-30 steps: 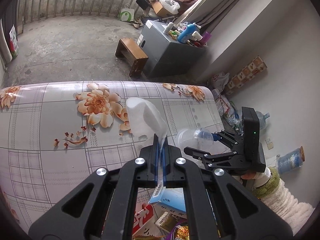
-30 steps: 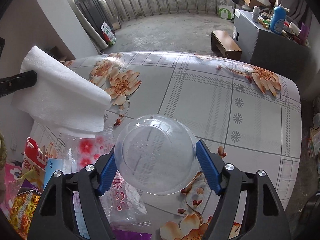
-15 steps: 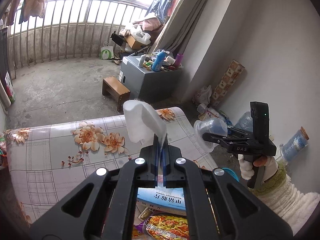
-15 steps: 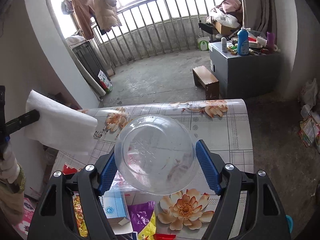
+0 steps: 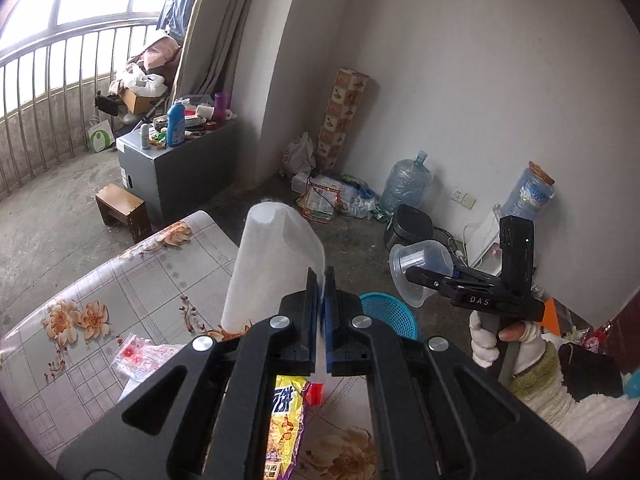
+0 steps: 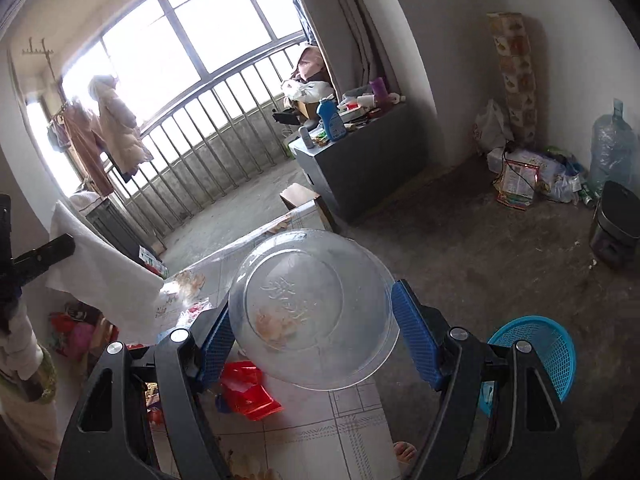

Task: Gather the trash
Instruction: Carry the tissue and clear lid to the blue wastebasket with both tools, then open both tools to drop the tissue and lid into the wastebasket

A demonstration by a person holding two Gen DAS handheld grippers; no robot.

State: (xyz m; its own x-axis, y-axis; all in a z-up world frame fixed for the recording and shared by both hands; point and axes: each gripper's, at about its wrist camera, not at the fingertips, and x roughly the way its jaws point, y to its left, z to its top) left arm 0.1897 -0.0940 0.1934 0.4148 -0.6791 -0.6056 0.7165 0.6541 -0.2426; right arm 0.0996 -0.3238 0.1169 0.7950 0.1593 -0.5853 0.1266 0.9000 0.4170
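1. Pale plastered walls (image 5: 460, 80) meet a bare, stained concrete floor (image 6: 480, 248).
2. A wide window (image 6: 168, 40) above a metal railing (image 6: 208, 128) lets in bright daylight; coats (image 6: 116, 128) hang there.
3. A grey cabinet (image 5: 188, 160) cluttered with bottles stands by the curtain (image 5: 208, 52), a small wooden stool (image 5: 124, 208) beside it.
4. Water jugs (image 5: 406, 184) and a tall patterned box (image 5: 342, 116) line the wall.

Bare floor (image 6: 480, 264) around blue basket (image 6: 548, 344), beside table (image 5: 132, 280)
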